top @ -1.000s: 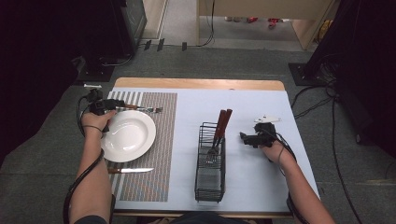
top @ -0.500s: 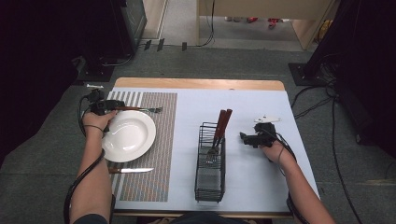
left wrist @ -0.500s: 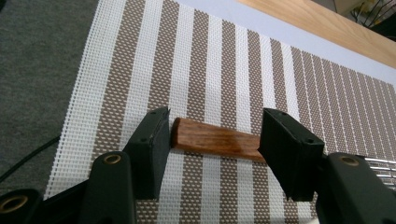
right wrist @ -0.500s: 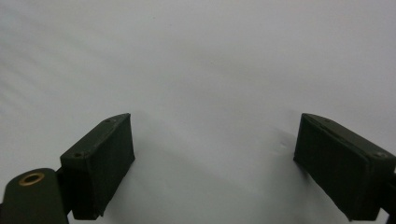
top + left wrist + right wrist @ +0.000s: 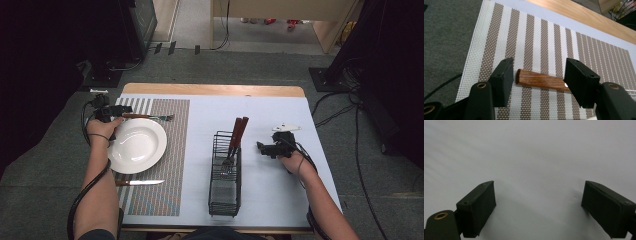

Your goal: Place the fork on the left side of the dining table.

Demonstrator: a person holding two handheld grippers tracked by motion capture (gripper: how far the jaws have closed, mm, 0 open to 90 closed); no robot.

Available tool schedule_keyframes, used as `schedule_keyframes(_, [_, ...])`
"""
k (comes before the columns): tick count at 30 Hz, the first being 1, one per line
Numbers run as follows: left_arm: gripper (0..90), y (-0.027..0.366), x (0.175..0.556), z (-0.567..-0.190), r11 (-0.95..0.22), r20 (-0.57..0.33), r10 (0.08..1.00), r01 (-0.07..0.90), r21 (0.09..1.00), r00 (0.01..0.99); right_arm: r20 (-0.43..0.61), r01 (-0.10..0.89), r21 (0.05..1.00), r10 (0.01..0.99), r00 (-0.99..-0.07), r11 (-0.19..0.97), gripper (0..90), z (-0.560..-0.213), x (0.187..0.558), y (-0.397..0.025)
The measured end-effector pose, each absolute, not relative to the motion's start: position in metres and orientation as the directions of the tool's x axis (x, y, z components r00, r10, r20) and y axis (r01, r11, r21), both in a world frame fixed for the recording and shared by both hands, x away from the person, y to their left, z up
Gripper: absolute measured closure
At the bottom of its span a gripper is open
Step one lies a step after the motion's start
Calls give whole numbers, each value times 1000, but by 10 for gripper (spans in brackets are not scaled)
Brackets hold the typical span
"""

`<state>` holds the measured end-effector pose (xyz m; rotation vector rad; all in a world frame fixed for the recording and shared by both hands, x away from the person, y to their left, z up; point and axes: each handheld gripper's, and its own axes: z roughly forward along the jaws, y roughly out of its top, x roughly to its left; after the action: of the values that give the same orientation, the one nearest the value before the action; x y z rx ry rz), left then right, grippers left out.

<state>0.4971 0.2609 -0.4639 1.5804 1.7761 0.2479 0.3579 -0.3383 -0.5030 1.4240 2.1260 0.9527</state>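
Your left claw (image 5: 537,76) is spread open, its jaws straddling the wooden handle end of the fork (image 5: 540,80), which lies flat on the striped mat (image 5: 544,45) just beyond the plate (image 5: 136,145). Your right claw (image 5: 537,206) hangs released over bare counter (image 5: 531,152), beside the wire basket (image 5: 224,175) of cutlery. Lift carelessly and a jaw could catch the handle, skewing the fork or dragging the mat. The knife (image 5: 140,182) sits nearer you. The counter is pale with a wooden far edge; grey carpet and cables surround it.
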Motion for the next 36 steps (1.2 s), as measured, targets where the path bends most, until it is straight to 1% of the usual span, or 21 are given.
schedule_keyframes(2, [393,260,497,-461,216,-386,921,768,603,43,37,639,729,918,-395,245,114,-503,358,-338])
schedule_keyframes(4, [378,259,497,-458,212,-387,921,775,595,45,38,639,729,918,-395,245,114,-503,358,-338])
schedule_keyframes(9, [359,251,497,-454,158,-354,932,795,585,75,37,639,729,917,-396,247,114,-503,358,-338])
schedule_keyframes(15, [314,237,496,-448,129,-339,935,793,595,103,37,639,728,917,-397,247,113,-503,358,-338])
schedule_keyframes(17, [302,233,492,-446,111,-337,933,788,606,128,36,639,728,917,-398,248,112,-503,358,-338])
schedule_keyframes(19, [289,229,489,-444,73,-312,937,782,619,159,36,639,728,917,-398,249,112,-503,358,-338])
schedule_keyframes(21, [287,225,487,-442,55,-293,941,779,625,169,36,639,728,917,-398,249,112,-503,358,-338])
schedule_keyframes(24, [284,220,484,-437,52,-294,938,765,641,183,36,639,728,917,-398,249,112,-503,358,-338])
schedule_keyframes(29, [282,206,475,-430,7,-281,927,738,675,248,36,639,728,917,-398,249,112,-503,358,-338])
schedule_keyframes(31, [279,200,473,-429,-33,-250,928,729,684,277,35,638,728,917,-398,250,112,-503,358,-338])
schedule_keyframes(36, [278,188,467,-425,-67,-234,922,723,687,307,35,639,728,917,-397,249,112,-503,358,-338])
